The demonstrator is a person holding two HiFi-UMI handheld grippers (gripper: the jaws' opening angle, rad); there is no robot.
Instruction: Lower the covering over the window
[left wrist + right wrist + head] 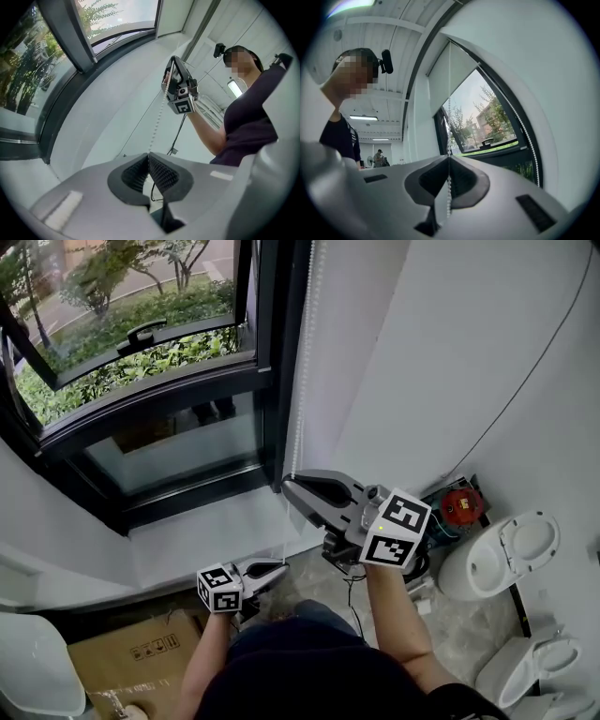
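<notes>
A white bead chain hangs down the right side of the dark-framed window. My right gripper is shut on the bead chain at about sill height. The beads run between its pads and dangle below them. A second strand hangs along the frame. In the right gripper view, the pale roller blind covers only the top of the window. My left gripper sits lower and nearer me. It is shut on the same bead chain, which runs up to the right gripper.
A white sill juts out below the window. Two white toilets and a red device stand on the floor at right. A cardboard box lies at lower left. A thin black cable crosses the white wall.
</notes>
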